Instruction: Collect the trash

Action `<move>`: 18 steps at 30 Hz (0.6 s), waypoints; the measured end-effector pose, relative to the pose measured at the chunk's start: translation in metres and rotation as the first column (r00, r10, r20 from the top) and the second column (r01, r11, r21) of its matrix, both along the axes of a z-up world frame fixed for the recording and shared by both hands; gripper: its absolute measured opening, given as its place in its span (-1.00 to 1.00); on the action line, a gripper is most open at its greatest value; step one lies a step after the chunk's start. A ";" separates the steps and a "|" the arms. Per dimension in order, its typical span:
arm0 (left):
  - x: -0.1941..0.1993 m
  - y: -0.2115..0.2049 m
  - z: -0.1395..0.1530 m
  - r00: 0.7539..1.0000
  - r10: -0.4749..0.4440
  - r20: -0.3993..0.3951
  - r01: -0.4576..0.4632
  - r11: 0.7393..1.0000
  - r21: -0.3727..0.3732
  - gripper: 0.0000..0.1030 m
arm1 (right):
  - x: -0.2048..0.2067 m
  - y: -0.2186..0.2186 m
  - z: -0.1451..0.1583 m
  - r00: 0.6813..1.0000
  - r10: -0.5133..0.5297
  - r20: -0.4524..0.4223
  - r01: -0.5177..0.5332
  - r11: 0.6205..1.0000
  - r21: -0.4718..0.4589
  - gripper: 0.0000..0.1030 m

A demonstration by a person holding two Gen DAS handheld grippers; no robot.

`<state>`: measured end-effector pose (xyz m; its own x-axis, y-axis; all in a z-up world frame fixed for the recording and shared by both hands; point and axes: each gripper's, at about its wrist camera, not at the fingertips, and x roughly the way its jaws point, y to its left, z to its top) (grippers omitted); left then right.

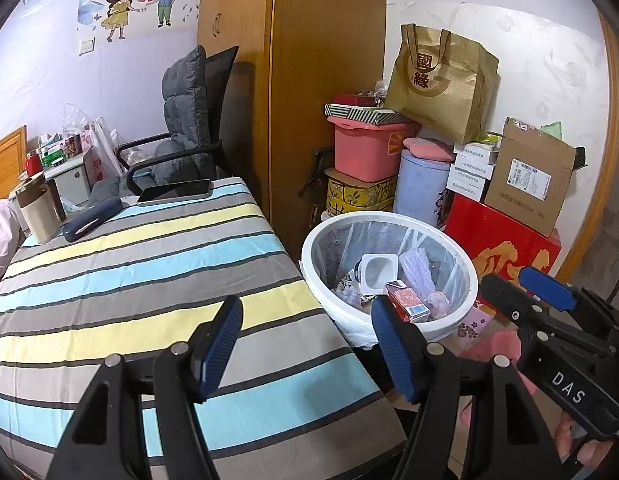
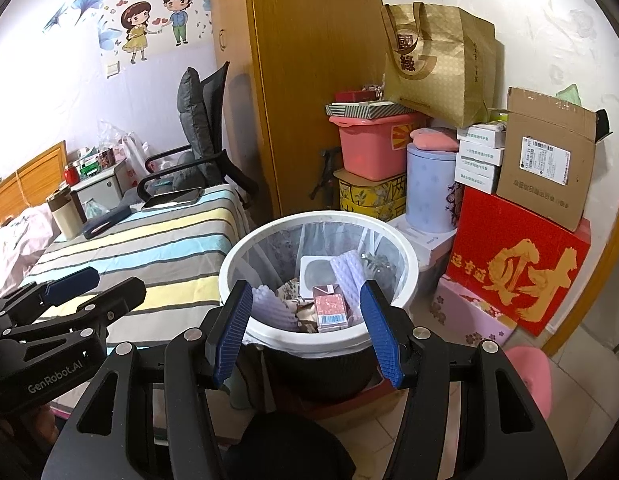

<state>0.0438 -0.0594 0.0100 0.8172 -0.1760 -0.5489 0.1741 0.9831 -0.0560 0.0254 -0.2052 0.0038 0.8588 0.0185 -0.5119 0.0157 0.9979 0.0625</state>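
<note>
Both tongs stand spread with nothing between their pads. The left tongs (image 1: 305, 348) hang over the near edge of the striped bed (image 1: 149, 264); the right tongs (image 2: 305, 332) point down at the trash bin (image 2: 409, 292), which stands on the floor directly ahead of them and to the right of the left tongs.

The bin is white-rimmed and lined with a clear bag. It already contains a red carton (image 2: 329, 308), a white plastic tray (image 2: 315, 270) and lilac foam padding (image 2: 349, 270). The carton lies just beyond the right tongs' tips, inside the near rim.

Step in hand, as judged from this layout: a pause between deposits. Neither tongs carries anything, and the bin holds collected items.

Candidates for the next pickup lie on the far end of the bed, well ahead of the left tongs: a dark blue case (image 1: 91, 226), a phone (image 1: 173, 194) and a beige cup (image 1: 39, 214). Whether any of these counts as trash cannot be told. No loose litter shows on the stripes nearer the tongs.

Next move, if more trash remains: locate the item, bring one pair of tongs around it while spread, close on it, then carry it over the bin rim before release. The bed's soft cover may give under pressure, so approach low and level.
</note>
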 end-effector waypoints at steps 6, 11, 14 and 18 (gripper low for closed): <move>0.000 0.000 0.000 1.000 0.002 0.001 -0.002 1.000 -0.001 0.34 | 0.000 0.000 0.000 1.000 -0.003 0.000 0.003 1.000 -0.002 0.13; 0.000 0.001 0.000 1.000 0.008 0.000 -0.008 1.000 0.000 0.34 | 0.000 0.000 0.000 1.000 -0.001 0.002 0.001 1.000 -0.001 0.13; 0.000 0.001 0.000 1.000 0.009 0.002 -0.009 1.000 0.002 0.34 | 0.000 0.000 0.000 1.000 -0.003 -0.001 0.003 1.000 0.000 0.13; 0.001 0.002 0.000 1.000 0.012 0.005 -0.012 1.000 0.000 0.34 | -0.001 0.000 -0.001 1.000 -0.005 -0.002 0.005 1.000 0.002 0.13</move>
<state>0.0445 -0.0571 0.0105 0.8219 -0.1660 -0.5449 0.1621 0.9852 -0.0555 0.0248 -0.2050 0.0032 0.8577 0.0153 -0.5138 0.0206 0.9977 0.0642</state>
